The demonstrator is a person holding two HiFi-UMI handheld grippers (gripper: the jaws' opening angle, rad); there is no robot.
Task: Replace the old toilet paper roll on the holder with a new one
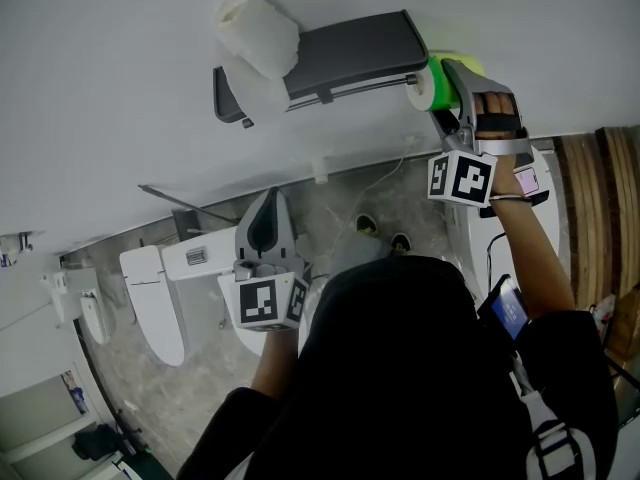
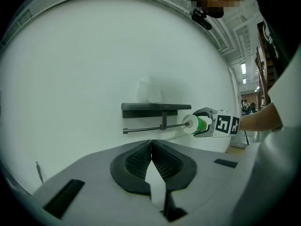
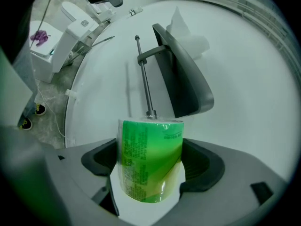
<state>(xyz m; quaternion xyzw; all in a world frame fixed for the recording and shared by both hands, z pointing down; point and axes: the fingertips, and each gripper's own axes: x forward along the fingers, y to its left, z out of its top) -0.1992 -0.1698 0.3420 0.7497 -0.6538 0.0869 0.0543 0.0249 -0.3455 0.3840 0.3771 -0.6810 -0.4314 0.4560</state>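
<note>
A dark grey holder shelf [image 1: 350, 53] is fixed to the white wall, with a bare metal rod [image 1: 355, 88] under it. A white, partly used paper roll [image 1: 258, 30] rests on the shelf's left end. My right gripper [image 1: 440, 86] is shut on a new roll in green wrapper [image 1: 428, 80], and the roll's end face meets the rod's free tip [image 3: 151, 114]. In the right gripper view the green roll [image 3: 150, 159] fills the space between the jaws. My left gripper [image 1: 268, 236] hangs lower, away from the wall, shut and empty; its pads [image 2: 141, 159] touch.
A white toilet [image 1: 160, 288] stands on the grey stone floor at lower left. Two shoes [image 1: 367, 226] lie on the floor near a thin cable. Wooden planks [image 1: 600, 198] run along the right edge. A phone [image 1: 507, 308] is strapped to the right forearm.
</note>
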